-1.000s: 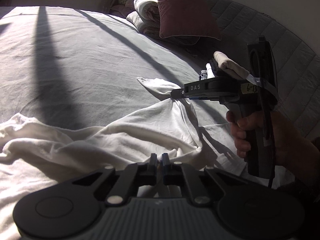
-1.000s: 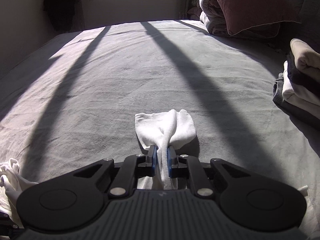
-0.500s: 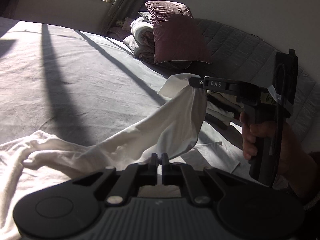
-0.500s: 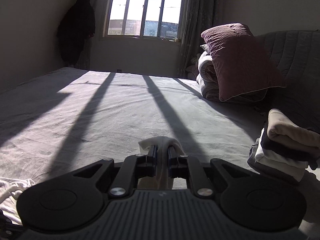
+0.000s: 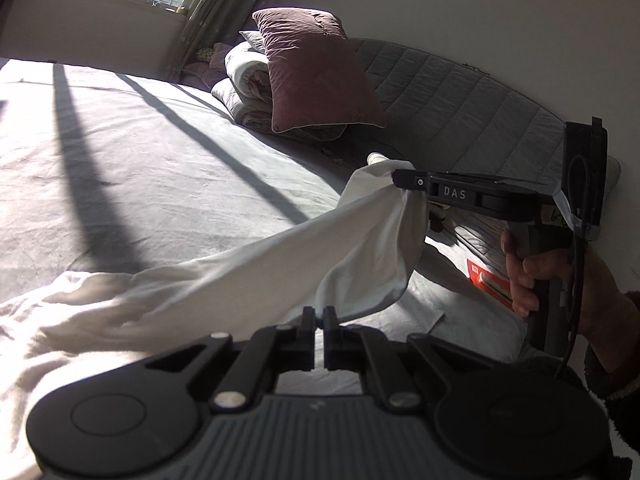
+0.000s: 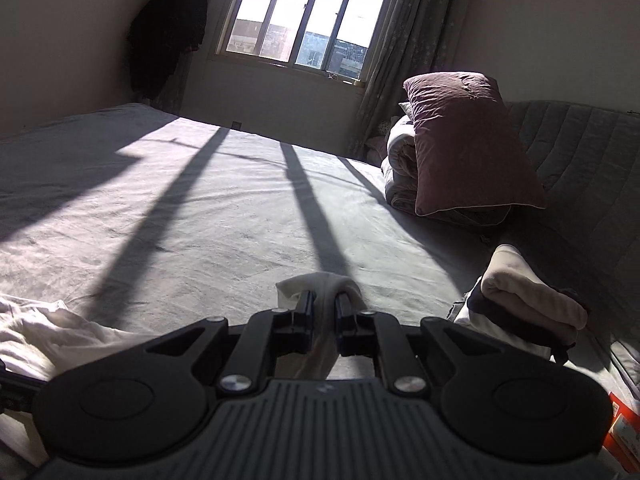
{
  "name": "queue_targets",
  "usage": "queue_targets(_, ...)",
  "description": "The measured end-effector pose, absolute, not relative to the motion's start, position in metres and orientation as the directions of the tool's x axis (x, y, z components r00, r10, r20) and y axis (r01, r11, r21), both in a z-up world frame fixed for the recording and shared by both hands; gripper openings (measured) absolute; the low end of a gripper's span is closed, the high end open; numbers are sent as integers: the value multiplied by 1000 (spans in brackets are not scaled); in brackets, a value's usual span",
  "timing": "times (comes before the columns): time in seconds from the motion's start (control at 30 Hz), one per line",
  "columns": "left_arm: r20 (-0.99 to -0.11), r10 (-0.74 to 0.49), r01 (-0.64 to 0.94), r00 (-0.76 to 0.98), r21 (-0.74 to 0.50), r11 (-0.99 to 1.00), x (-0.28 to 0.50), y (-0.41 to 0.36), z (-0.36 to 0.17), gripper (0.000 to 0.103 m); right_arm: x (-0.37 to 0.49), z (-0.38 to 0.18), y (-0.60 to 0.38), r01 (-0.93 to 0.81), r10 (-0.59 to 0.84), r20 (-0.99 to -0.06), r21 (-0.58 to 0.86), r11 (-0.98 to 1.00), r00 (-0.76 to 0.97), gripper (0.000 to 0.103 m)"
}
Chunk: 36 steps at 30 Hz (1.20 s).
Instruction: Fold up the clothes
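We hold the white garment (image 5: 360, 248) clenched in both the left tool (image 5: 319, 314) and right tool (image 6: 325, 306); its bunched, possibly thin grip may slip under tension.

We see the white garment (image 5: 248, 276) as thin, soft cloth, matt and creased. The grey bedsheet (image 5: 160, 168) looks like matt, faintly napped fabric. The left gripper (image 5: 319, 322) and right gripper (image 6: 323, 309) are matt black plastic with bright metal screws. The maroon pillow (image 6: 464, 140) has a slight sheen; the headboard (image 5: 452, 108) is quilted grey cloth.
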<state>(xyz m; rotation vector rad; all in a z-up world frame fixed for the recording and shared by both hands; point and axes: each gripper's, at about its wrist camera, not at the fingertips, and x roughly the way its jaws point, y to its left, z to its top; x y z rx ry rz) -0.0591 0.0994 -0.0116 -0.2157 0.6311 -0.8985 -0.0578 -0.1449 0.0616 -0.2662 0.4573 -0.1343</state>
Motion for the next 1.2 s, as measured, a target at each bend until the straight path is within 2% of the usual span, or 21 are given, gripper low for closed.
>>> queue_targets(0.3,-486,-792,705,370,-408,580,-66,89,-24,3,-56,28,-150,30,-241,-576,-351,936,782,12)
queue_targets(0.47,-558,-762,700,329,-397,593,-66,77,-40,3,-43,4,-166,30,-269,-667,-347,938,695,12)
queue_targets(0.63,-594,-751,697,288,-408,590,-68,79,-47,5,-33,-12,-187,66,-286,-737,-313,948,612,13)
queue_targets(0.7,-586,-755,701,295,-404,588,-71,85,-43,6,-36,-11,-193,85,-286,-745,-296,951,602,22)
queue_targets(0.77,-578,-750,697,322,-391,601,-73,96,-37,12,-38,-9,-198,104,-285,-754,-280,955,592,23)
queue_targets(0.87,-578,-723,651,378,-389,652,-71,120,-30,19,-43,-4,-203,119,-273,-759,-253,960,591,38)
queue_targets(0.9,-585,-705,621,400,-392,678,-70,130,-29,20,-46,2,-199,101,-252,-752,-241,965,609,43)
queue_targets(0.93,-593,-689,596,417,-393,700,-70,138,-29,22,-49,6,-193,71,-219,-748,-224,972,627,44)
queue_targets(1.07,-623,-598,424,504,-425,800,-69,184,-30,27,-60,17,-153,-152,17,-740,-116,982,672,46)
queue_targets(1.2,-622,-530,259,576,-475,841,-77,225,-30,28,-70,12,-97,-415,253,-740,-39,909,623,46)
